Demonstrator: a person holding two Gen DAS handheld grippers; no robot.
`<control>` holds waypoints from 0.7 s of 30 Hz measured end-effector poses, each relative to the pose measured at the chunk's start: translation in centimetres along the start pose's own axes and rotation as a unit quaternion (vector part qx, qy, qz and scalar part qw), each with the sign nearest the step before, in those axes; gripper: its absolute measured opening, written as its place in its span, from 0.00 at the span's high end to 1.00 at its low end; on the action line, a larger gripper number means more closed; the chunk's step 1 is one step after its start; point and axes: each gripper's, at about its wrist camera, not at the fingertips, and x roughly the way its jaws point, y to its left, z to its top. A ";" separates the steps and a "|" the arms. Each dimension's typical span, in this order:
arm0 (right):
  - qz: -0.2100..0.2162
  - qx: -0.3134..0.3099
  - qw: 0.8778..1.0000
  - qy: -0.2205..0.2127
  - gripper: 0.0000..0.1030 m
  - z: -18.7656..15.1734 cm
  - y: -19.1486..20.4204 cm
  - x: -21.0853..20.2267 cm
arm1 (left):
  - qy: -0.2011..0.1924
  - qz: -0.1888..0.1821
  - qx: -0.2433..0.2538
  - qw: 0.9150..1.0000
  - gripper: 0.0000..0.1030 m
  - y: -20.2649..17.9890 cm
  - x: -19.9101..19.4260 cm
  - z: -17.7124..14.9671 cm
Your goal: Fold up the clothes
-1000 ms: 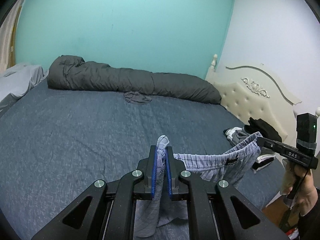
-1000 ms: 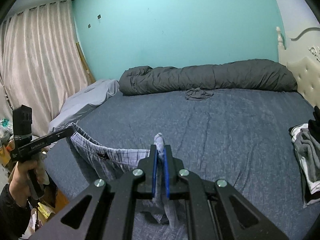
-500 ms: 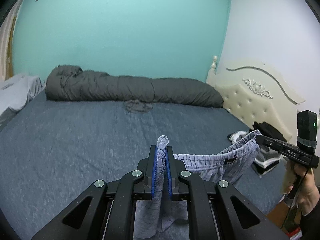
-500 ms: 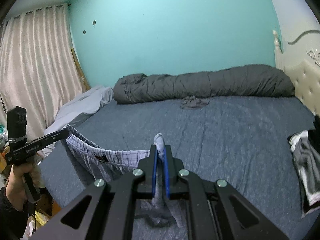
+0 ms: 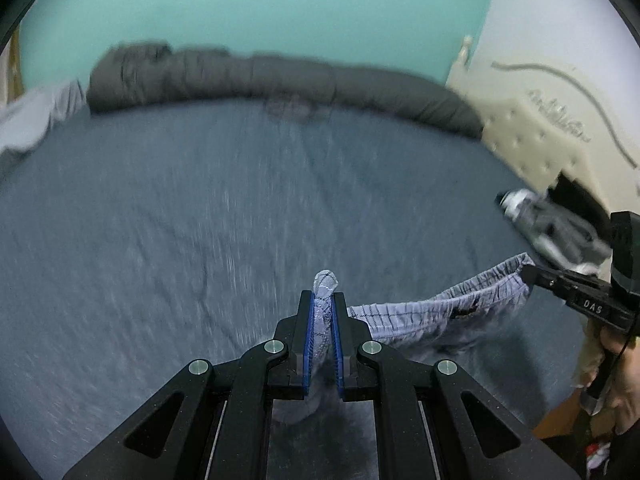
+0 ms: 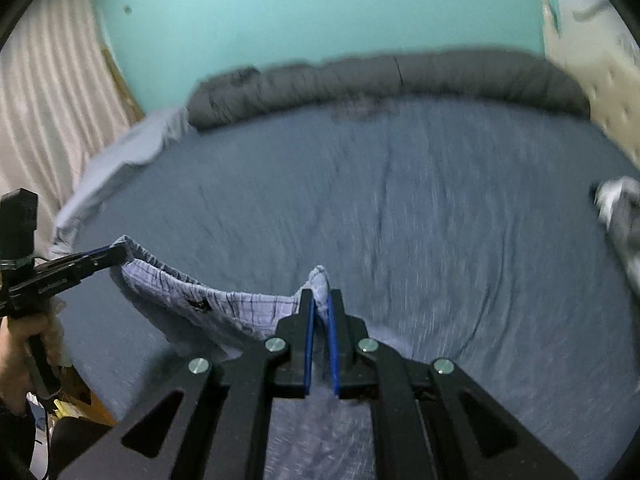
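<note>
A pair of light blue plaid shorts (image 5: pixel 440 308) hangs stretched by its waistband between my two grippers, above the near edge of a bed with a blue sheet (image 5: pixel 160 220). My left gripper (image 5: pixel 323 300) is shut on one end of the waistband, with a tuft of cloth poking past the blue pads. In this same view my right gripper (image 5: pixel 528 274) pinches the other end, held by a hand. From the right wrist, my right gripper (image 6: pixel 320 300) is shut on the shorts (image 6: pixel 224 304), and my left gripper (image 6: pixel 120 254) holds the far corner. The legs hang below, mostly hidden.
A rolled dark grey duvet (image 5: pixel 280 76) lies along the far side of the bed, with a small grey garment (image 5: pixel 292 106) in front of it. A pile of clothes (image 5: pixel 560 224) sits by the cream headboard (image 5: pixel 540 132). A curtain (image 6: pixel 48 100) and pale bedding (image 6: pixel 120 168) lie left.
Both grippers have swung forward and tilted down over the bed, blurring the views. The shorts stay gripped at both ends and now sag a little between them.
</note>
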 end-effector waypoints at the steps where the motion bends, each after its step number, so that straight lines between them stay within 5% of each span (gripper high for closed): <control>1: -0.002 0.003 1.000 0.008 0.94 -0.8 -0.3 1.1 | 0.010 0.003 0.000 1.000 0.92 0.1 1.1 -0.8; 8: -0.003 0.024 0.999 0.043 0.94 -5.2 -1.7 6.6 | 0.056 0.009 -0.018 0.998 0.92 1.4 6.7 -5.5; 14: 0.014 0.060 0.997 0.035 0.93 -6.7 -2.8 7.5 | 0.055 0.000 -0.040 0.998 0.90 2.8 7.7 -6.6; 17: 0.029 0.074 0.996 0.027 0.93 -6.6 -3.2 7.1 | 0.046 -0.005 -0.054 0.997 0.78 3.8 6.9 -6.6; 18: 0.033 0.077 0.996 0.025 0.89 -6.5 -3.4 7.1 | 0.042 -0.004 -0.057 0.997 0.74 4.0 6.7 -6.4; 21: 0.040 0.095 0.995 0.014 0.58 -6.4 -4.1 6.8 | 0.030 -0.007 -0.071 0.997 0.65 4.9 6.1 -5.9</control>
